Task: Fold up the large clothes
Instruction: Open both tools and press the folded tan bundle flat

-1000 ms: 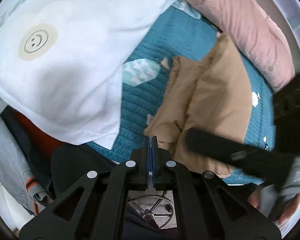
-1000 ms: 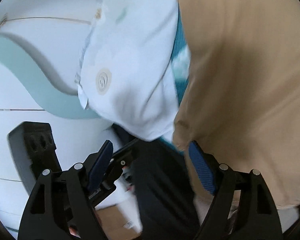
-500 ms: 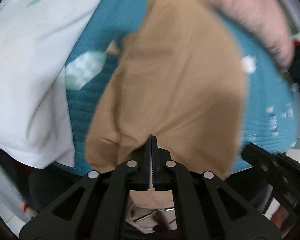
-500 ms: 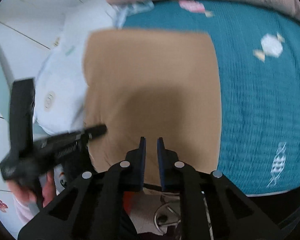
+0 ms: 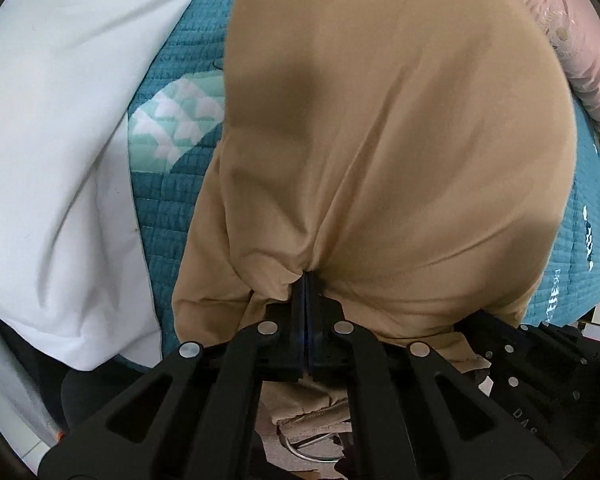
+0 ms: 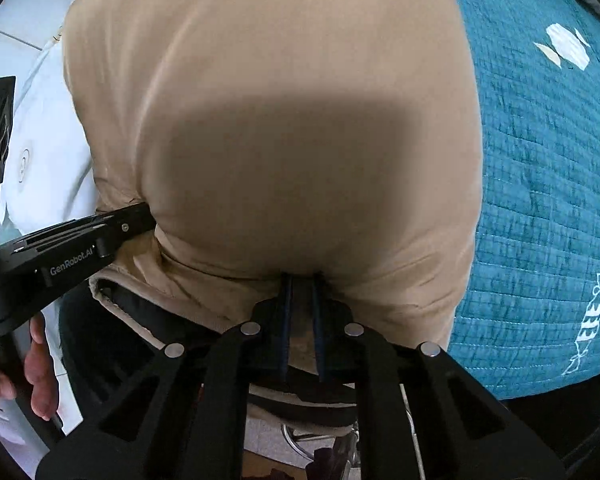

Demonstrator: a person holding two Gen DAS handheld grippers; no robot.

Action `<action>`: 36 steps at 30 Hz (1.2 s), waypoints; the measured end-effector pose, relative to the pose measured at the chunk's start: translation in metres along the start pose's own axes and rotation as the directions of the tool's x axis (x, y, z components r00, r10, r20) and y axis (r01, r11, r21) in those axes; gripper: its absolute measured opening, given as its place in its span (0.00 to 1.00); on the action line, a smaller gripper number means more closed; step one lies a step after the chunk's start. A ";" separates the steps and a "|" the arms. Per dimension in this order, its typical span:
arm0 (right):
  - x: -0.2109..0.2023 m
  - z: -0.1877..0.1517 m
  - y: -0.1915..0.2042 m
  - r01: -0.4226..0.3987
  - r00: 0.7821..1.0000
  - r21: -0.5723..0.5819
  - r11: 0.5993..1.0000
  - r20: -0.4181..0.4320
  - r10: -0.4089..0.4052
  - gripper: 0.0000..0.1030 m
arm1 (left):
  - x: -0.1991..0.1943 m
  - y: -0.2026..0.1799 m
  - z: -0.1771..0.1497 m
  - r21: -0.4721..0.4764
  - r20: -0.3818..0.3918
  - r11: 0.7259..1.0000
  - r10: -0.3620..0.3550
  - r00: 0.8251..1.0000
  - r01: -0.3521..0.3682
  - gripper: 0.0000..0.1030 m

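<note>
- Quilt (image 5: 168, 208): teal, stitched in squares, with pale printed motifs; it covers the surface beneath everything and shows to the right of the garment in the right wrist view (image 6: 540, 184).
- Garment (image 5: 380, 128): tan cloth, spread flat on the quilt and filling the centre of both views (image 6: 268, 120); its near edge lies at the near side of the quilt, where creases gather toward both grippers, and a hem hangs below the edge.
- Sheet (image 5: 52, 128): white, lying on the quilt to the left of the garment; it overlaps the quilt's left part.
- Pillow (image 5: 572, 32): pink, at the far right edge of the quilt, beyond the garment.
- Left gripper (image 5: 306, 280): blue pads pressed together on a pinch of the garment's near edge; seen from the right wrist, it enters from the left and bites the garment's near left corner (image 6: 140, 216).
- Right gripper (image 6: 302, 280): jaws have just been closing and now stand narrow, with a fold of the garment's near edge pinched between the pads.
- Hand (image 6: 36, 376): wrapped around the left gripper's handle at the lower left.
</note>
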State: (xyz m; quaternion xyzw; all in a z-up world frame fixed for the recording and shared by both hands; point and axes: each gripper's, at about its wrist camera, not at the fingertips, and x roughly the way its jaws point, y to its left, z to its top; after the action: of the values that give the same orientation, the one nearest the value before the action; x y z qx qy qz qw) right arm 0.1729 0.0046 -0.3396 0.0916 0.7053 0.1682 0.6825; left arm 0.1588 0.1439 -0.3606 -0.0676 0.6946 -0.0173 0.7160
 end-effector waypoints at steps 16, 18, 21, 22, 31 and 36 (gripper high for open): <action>-0.106 0.053 -0.018 -0.010 0.976 0.010 1.000 0.216 0.007 0.10 | -0.096 -0.045 0.036 0.096 0.175 0.995 -0.034 0.984 0.018 0.03; -0.097 0.070 -0.021 0.001 0.976 0.023 1.000 0.218 -0.007 0.10 | -0.089 -0.042 0.058 0.080 0.160 0.996 -0.046 0.986 0.034 0.03; -0.069 0.089 -0.023 -0.003 0.986 0.056 0.998 0.167 -0.007 0.10 | -0.049 -0.026 0.091 0.008 0.071 0.999 -0.040 0.997 0.040 0.02; -0.051 0.095 -0.027 -0.003 0.990 0.065 0.998 0.138 -0.006 0.09 | -0.026 -0.015 0.101 -0.048 0.017 0.998 -0.044 0.999 0.045 0.02; -0.036 0.119 -0.027 -0.024 0.996 0.059 0.998 0.082 0.019 0.08 | -0.007 -0.010 0.116 -0.052 -0.005 0.999 -0.008 1.000 0.008 0.03; -0.073 0.124 -0.032 -0.082 0.984 0.063 0.995 0.162 0.071 0.11 | -0.050 -0.026 0.118 0.005 0.073 0.999 -0.035 0.997 0.034 0.03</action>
State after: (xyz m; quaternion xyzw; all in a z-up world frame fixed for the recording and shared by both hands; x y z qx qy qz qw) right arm 0.3032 -0.0372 -0.2843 0.1551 0.6499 0.1619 0.7262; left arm 0.2771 0.1323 -0.3047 -0.0788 0.6667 -0.0285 0.7406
